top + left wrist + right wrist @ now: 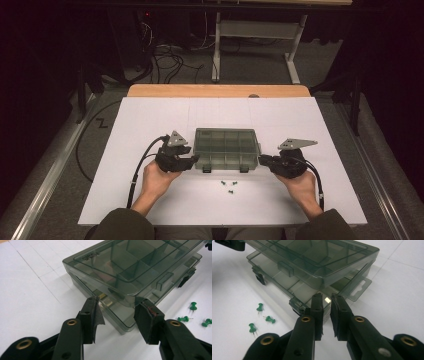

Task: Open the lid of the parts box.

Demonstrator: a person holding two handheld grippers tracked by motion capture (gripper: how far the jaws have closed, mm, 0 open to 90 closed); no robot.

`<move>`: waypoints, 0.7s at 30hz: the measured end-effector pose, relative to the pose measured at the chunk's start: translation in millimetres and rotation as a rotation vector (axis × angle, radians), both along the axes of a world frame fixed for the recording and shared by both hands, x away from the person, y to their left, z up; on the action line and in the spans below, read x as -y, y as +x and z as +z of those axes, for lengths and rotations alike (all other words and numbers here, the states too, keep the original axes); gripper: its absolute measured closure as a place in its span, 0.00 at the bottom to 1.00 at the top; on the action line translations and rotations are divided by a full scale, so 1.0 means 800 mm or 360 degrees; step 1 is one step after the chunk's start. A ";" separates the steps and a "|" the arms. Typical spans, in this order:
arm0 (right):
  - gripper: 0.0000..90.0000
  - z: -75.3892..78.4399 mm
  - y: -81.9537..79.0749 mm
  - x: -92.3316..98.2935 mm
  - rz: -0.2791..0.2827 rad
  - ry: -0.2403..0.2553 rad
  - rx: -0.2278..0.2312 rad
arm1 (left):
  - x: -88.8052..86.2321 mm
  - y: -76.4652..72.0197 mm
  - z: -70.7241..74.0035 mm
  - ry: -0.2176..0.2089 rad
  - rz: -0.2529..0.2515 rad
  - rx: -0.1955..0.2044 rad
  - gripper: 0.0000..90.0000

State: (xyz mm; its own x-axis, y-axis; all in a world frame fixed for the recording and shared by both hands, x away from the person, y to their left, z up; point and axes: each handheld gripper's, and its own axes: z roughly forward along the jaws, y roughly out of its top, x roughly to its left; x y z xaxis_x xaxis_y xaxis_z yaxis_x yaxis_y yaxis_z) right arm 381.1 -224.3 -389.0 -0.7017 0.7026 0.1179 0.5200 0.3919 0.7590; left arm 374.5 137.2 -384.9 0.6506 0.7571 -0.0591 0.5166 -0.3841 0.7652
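Observation:
A smoky clear compartment box (227, 147) lies mid-table, its lid (130, 265) lifted a little off the base along the front. My left gripper (192, 161) is at the box's front left corner. In the left gripper view its jaws (119, 306) stand apart with that corner between them, pads off the plastic. My right gripper (262, 161) is at the front right corner. Its jaws (326, 298) leave a narrow gap and nothing is clamped in it. Three green pushpins (229, 186) lie on the board in front of the box (312, 257).
The white board (150, 200) covers the table, and a wooden edge (215, 91) shows at the back. Both front latches (206, 169) hang undone. A hang tab (359, 288) sticks out of the box's right side. Cables (165, 60) and a metal table frame (295, 60) are on the floor beyond.

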 end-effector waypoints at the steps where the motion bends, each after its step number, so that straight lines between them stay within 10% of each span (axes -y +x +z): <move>1: 0.89 0.000 0.001 0.001 -0.0016 0.0005 -0.0011 | 0.000 0.000 0.001 -0.0003 0.0001 -0.0004 0.59; 21: 0.78 0.011 0.043 -0.009 -0.0158 -0.0054 -0.0275 | 0.007 0.013 0.030 0.0004 0.0019 0.0030 0.56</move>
State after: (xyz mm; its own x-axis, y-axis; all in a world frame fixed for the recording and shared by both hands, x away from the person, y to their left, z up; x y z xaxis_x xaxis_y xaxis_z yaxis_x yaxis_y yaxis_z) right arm 415.4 -217.4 -379.8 -0.6003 0.7729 0.2058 0.6786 0.3560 0.6425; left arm 385.2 131.3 -360.9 0.6426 0.7649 -0.0450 0.5064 -0.3800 0.7741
